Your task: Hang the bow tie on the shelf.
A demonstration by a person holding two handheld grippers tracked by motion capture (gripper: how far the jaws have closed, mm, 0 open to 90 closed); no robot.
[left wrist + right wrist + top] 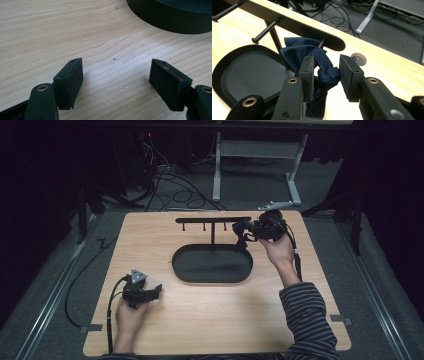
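A dim room with cables on the grey floor lies beyond the far edge of my wooden desk [210,320]. My right gripper [326,75] has its jaws part open around the knot of a dark blue cloth [322,67]; the cloth sits between the pads, and I cannot tell whether either one presses on it. The cloth hangs on the rightmost peg of the black hanger stand [213,220], near the desk's far right corner, its tail dropping toward the oval black tray [212,263] at the stand's foot. I judge the step to be letting go of the cloth on its peg. To do it well, I should spread the jaws wider until both pads are off the knot, then draw straight back so nothing drags the loop off the peg. There is open desk to the right of the stand for that retreat. My left gripper [116,82] rests near the front left corner, jaws wide apart over bare wood, the tray's rim just beyond.
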